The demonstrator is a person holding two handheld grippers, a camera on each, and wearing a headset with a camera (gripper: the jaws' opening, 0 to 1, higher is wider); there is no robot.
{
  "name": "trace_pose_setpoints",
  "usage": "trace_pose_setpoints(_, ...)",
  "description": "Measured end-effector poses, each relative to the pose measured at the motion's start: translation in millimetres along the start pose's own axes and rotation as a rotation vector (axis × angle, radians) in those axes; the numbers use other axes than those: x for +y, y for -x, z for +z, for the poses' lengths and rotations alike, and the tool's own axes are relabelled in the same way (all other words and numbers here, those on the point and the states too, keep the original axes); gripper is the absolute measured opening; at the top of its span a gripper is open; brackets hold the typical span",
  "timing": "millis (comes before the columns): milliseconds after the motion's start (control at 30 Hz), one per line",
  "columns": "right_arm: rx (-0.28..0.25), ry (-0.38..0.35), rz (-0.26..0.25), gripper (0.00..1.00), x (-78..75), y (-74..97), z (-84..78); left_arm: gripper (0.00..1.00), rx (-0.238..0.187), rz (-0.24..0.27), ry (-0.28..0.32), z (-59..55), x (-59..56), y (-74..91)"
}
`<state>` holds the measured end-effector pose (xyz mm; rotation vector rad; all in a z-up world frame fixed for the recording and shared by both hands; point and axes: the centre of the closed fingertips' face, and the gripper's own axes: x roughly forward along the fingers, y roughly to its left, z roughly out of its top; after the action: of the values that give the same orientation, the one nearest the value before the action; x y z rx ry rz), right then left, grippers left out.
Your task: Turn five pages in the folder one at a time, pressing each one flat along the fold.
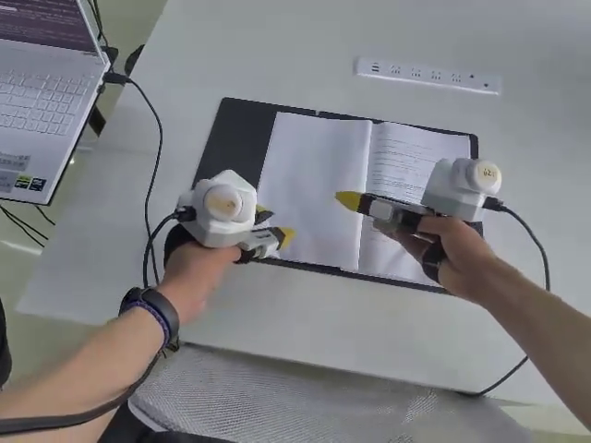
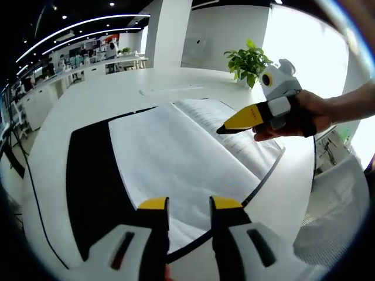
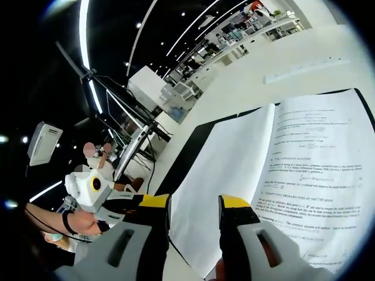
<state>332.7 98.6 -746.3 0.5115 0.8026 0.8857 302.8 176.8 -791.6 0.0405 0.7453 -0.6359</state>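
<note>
The black folder [image 1: 235,138] lies open on the white table. Its left page [image 1: 314,175] is blank and its right page [image 1: 416,157] carries printed text; both lie flat. My left gripper [image 1: 280,239] sits at the folder's near left edge, jaws open over the blank page [image 2: 170,152] with nothing between them. My right gripper [image 1: 348,199] hovers just above the fold, pointing left, open and holding nothing. In the right gripper view its jaws [image 3: 194,202] straddle the fold between the blank sheet [image 3: 228,158] and the text page [image 3: 316,170]. It also shows in the left gripper view [image 2: 234,123].
A laptop [image 1: 37,92] stands at the far left with a black cable [image 1: 155,148] running along the folder's left side. A white power strip [image 1: 429,76] lies behind the folder. A potted plant [image 2: 249,61] stands at the far table edge. A mesh chair [image 1: 277,397] is below the near edge.
</note>
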Motion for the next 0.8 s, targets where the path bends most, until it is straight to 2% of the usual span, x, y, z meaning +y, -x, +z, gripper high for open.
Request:
trace_pose_setpoints(67, 0.004, -0.002, -0.002, 0.30, -2.9, -0.3, 0.3, 0.22, 0.012, 0.004, 0.014, -6.4, 0.2, -2.4)
trace_pose_setpoints(167, 0.012, -0.005, -0.001, 0.28, -6.9, -1.5, 1.9, 0.18, 0.028, 0.028, -0.008, -15.9, 2.7, -5.0)
trace_pose_setpoints(267, 0.032, 0.008, 0.000, 0.27, -11.8, -4.4, 5.2, 0.18, 0.079, 0.035, -0.070, -31.4, 1.7, -8.4)
trace_pose_setpoints(300, 0.037, 0.016, -0.001, 0.26, -13.1, -5.2, 6.3, 0.17, 0.080, 0.042, -0.084, -33.0, 1.4, -8.5)
trace_pose_setpoints(367, 0.045, 0.027, -0.002, 0.25, -17.3, -7.0, 10.7, 0.16, 0.057, 0.050, -0.082, -29.0, 1.8, -7.0)
trace_pose_setpoints(533, 0.053, 0.046, -0.010, 0.20, -28.8, -10.3, 21.4, 0.14, 0.055, 0.064, -0.119, -29.0, 4.3, -6.8)
trace_pose_setpoints(800, 0.037, 0.045, -0.003, 0.15, -39.5, -18.6, 37.3, 0.13, 0.041, 0.062, -0.098, -28.9, 5.6, -7.4)
